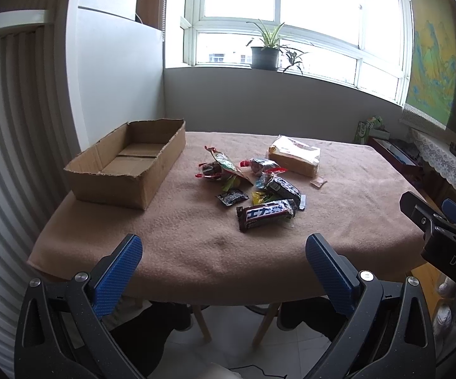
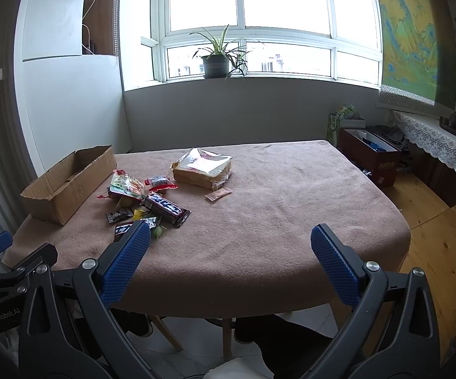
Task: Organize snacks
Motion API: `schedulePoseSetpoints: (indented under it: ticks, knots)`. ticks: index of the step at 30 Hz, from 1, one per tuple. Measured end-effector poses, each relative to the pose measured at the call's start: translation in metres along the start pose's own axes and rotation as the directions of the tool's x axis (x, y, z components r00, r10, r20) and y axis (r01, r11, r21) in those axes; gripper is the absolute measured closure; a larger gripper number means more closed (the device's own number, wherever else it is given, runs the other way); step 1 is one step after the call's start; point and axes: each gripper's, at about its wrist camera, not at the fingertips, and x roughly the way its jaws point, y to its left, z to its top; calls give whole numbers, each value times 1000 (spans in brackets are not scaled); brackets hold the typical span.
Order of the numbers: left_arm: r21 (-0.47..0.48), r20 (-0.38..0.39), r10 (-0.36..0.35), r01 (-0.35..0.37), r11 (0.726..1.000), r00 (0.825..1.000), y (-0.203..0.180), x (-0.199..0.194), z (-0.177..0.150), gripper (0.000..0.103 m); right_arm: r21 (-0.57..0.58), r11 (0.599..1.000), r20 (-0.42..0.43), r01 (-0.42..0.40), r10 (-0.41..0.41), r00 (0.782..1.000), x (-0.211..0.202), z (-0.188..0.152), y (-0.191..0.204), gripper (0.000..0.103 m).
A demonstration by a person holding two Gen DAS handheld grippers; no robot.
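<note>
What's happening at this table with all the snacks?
A person holds a two-finger gripper in each hand; the left gripper and right gripper are both open and hold nothing, poised at the table's near edge. The snacks lie loose on the brown cloth, beside an empty cardboard box. Sorting has not begun.

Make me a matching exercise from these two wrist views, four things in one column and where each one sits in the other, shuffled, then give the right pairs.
Things:
1. open brown cardboard box
2. clear-wrapped sliced bread loaf
3. dark chocolate bar with white lettering
4. grey pot with a green plant

Places:
A. on the windowsill
B. nearest the left tool, at the pile's front
C. on the table's left side, empty
D. behind the snack pile, towards the window

Pairs: 1-C, 2-D, 3-B, 4-A
</note>
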Motion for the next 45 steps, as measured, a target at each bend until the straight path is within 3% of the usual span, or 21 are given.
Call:
schedulePoseSetpoints:
  ticks: [45]
  knots:
    - [-3,-11,-12,12,1000,1000,-4,5,0,0,-1,1000,-33,-10,10,999,9,-6,2,0]
